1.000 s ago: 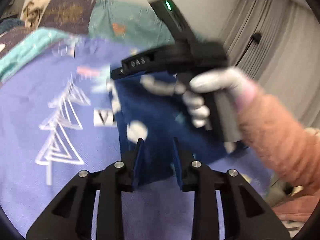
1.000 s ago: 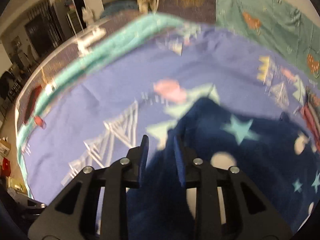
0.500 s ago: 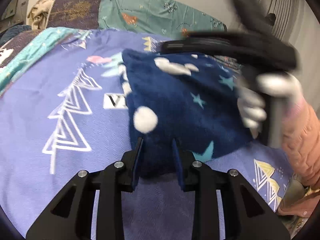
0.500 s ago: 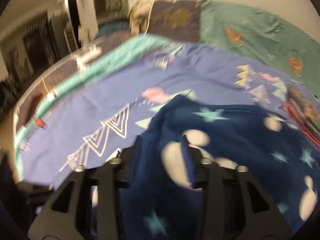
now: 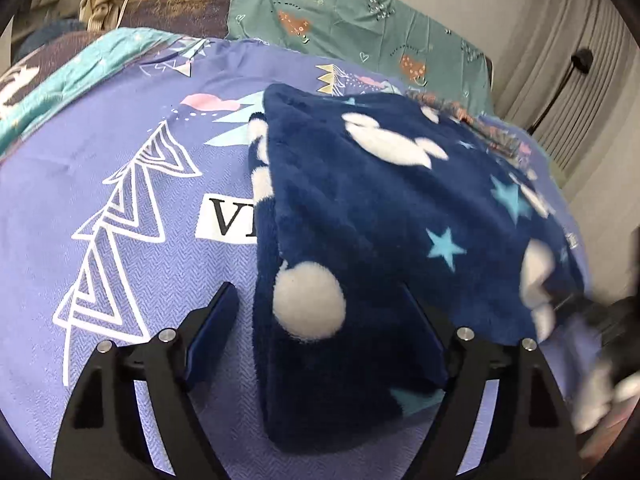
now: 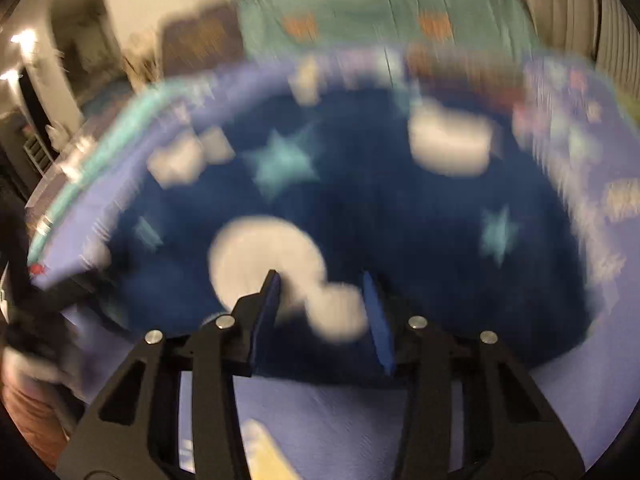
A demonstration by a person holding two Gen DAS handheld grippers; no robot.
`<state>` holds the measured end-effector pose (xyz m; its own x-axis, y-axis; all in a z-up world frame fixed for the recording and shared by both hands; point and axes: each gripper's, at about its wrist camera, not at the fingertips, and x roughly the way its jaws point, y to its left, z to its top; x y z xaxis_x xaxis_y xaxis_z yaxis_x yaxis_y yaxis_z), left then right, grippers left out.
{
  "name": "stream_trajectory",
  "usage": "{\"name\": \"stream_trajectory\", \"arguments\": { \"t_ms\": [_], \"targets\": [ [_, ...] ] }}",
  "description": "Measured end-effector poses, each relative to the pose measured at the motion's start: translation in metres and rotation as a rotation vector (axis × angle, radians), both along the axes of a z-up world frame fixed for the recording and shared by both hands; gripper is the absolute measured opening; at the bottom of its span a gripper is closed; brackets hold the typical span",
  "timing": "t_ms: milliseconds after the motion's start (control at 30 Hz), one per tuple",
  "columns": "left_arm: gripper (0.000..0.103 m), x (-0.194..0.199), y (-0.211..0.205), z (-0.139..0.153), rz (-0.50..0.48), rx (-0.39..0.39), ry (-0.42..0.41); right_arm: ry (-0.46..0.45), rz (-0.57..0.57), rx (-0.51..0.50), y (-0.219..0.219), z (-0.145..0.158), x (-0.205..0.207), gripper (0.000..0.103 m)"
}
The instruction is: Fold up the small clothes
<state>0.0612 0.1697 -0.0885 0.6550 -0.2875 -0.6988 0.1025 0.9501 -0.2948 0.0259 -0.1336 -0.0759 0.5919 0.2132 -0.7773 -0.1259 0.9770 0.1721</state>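
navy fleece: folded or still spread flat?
Folded. The navy fleece lies doubled on the purple bedspread: a top layer overlaps a lower one along its left edge. The left gripper is open around it.

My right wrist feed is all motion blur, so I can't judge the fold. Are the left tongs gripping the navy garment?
Observer: No. The left tongs are open, with a finger on either side of the navy fleece garment at its near corner.
Operator: Is it doubled over?
Observer: Yes. A top layer lies over a lower one, whose edge peeks out on the left.
Operator: Anything beyond it?
Observer: A patterned cloth lies just past its far edge, on the purple bedspread.
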Motion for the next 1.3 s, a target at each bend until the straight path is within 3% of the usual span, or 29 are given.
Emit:
{"name": "stream_trajectory", "arguments": {
  "t_ms": [67, 167, 233, 300, 333, 367, 433, 500, 533, 600, 667, 733, 800, 867, 933, 967, 1033, 1133, 1300],
  "targets": [
    [0.083, -0.002, 0.000, -0.001, 0.000, 0.003, -0.009, -0.052, 0.029, -0.042, 0.005, -0.002, -0.008, 0.045],
    [0.083, -0.003, -0.002, 0.000, 0.003, 0.018, -0.008, -0.009, 0.047, -0.049, 0.006, 0.006, -0.002, 0.045],
    [0.083, -0.003, -0.004, 0.000, 0.004, 0.026, -0.011, 0.012, 0.011, 0.030, -0.005, 0.023, 0.004, 0.032],
    [0.083, -0.003, -0.004, -0.001, 0.004, 0.020, -0.010, -0.098, 0.000, 0.057, -0.007, 0.051, 0.005, 0.029],
    [0.083, -0.004, -0.003, -0.002, 0.005, 0.019, -0.010, -0.168, 0.002, 0.040, -0.006, 0.063, 0.003, 0.034],
    [0.084, -0.004, -0.003, -0.002, 0.005, 0.019, -0.011, -0.225, 0.011, 0.021, -0.003, 0.071, 0.009, 0.047],
    [0.084, -0.005, -0.004, -0.002, 0.005, 0.016, -0.012, -0.166, 0.021, 0.049, -0.002, 0.055, 0.026, 0.050],
    [0.085, -0.004, -0.002, -0.003, 0.001, 0.005, -0.011, 0.022, 0.011, 0.076, 0.001, 0.006, 0.052, 0.051],
    [0.085, -0.003, -0.002, -0.003, -0.001, 0.002, -0.010, -0.022, -0.002, 0.062, 0.002, -0.007, 0.051, 0.050],
    [0.085, -0.004, -0.002, -0.003, 0.000, 0.005, -0.012, -0.062, 0.012, -0.034, 0.015, 0.004, 0.041, 0.051],
    [0.085, -0.003, -0.002, -0.004, -0.001, 0.001, -0.008, -0.039, 0.003, 0.013, 0.014, 0.027, 0.046, 0.043],
    [0.086, -0.003, -0.003, -0.004, -0.003, 0.001, -0.005, -0.098, 0.027, 0.071, 0.010, 0.056, 0.057, 0.038],
    [0.086, -0.005, -0.003, -0.003, -0.003, -0.001, -0.007, -0.184, 0.015, 0.030, 0.014, 0.074, 0.073, 0.038],
    [0.086, -0.005, -0.002, -0.003, -0.003, -0.011, -0.007, -0.136, 0.005, 0.019, 0.019, 0.060, 0.099, 0.039],
    [0.086, -0.005, -0.002, -0.003, -0.003, -0.010, -0.007, 0.047, -0.031, 0.019, 0.016, 0.008, 0.126, 0.039],
    [0.086, -0.005, -0.003, -0.002, -0.003, -0.006, -0.007, -0.001, -0.043, 0.029, 0.013, 0.002, 0.121, 0.039],
    [0.086, -0.006, -0.004, -0.001, 0.000, 0.007, -0.007, -0.008, -0.025, -0.022, 0.021, 0.015, 0.113, 0.041],
    [0.086, -0.003, -0.004, 0.005, -0.008, 0.011, -0.003, 0.035, -0.017, 0.051, 0.013, 0.040, 0.123, 0.042],
    [0.086, 0.007, -0.004, 0.017, -0.025, 0.034, -0.052, -0.081, -0.005, 0.016, 0.019, 0.083, 0.173, 0.042]
  ]
}}
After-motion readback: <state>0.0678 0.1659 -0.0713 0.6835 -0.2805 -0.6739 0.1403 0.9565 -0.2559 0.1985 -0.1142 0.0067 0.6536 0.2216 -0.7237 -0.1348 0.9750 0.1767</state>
